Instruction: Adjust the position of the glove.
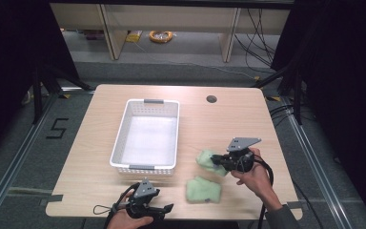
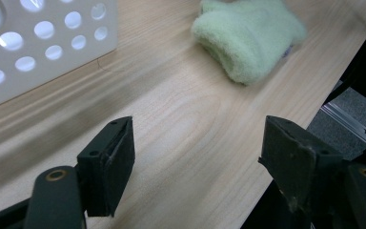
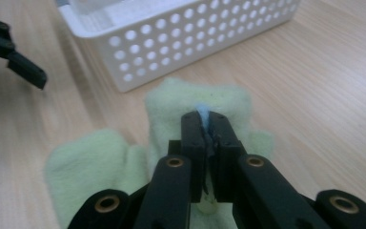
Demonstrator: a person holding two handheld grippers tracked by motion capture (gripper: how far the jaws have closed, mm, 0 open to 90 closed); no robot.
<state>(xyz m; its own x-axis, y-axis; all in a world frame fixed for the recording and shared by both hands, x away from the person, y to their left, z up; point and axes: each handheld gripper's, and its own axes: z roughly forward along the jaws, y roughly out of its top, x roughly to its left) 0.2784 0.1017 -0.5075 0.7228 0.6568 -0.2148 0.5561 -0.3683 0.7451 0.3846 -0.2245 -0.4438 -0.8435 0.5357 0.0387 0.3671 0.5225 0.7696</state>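
My right gripper (image 3: 203, 125) is clamped on a bit of a green cloth (image 1: 208, 160), just right of the white basket (image 1: 119, 143) on the bench (image 1: 228, 124). A second cloth (image 1: 203, 190) lies nearer me, close beside the first. My left gripper (image 2: 198, 157) hangs at the near edge, jaws wide apart, holding nothing.

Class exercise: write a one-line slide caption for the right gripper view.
Right gripper shut on a light green fuzzy cloth, a second green cloth beside it and a white perforated basket beyond.
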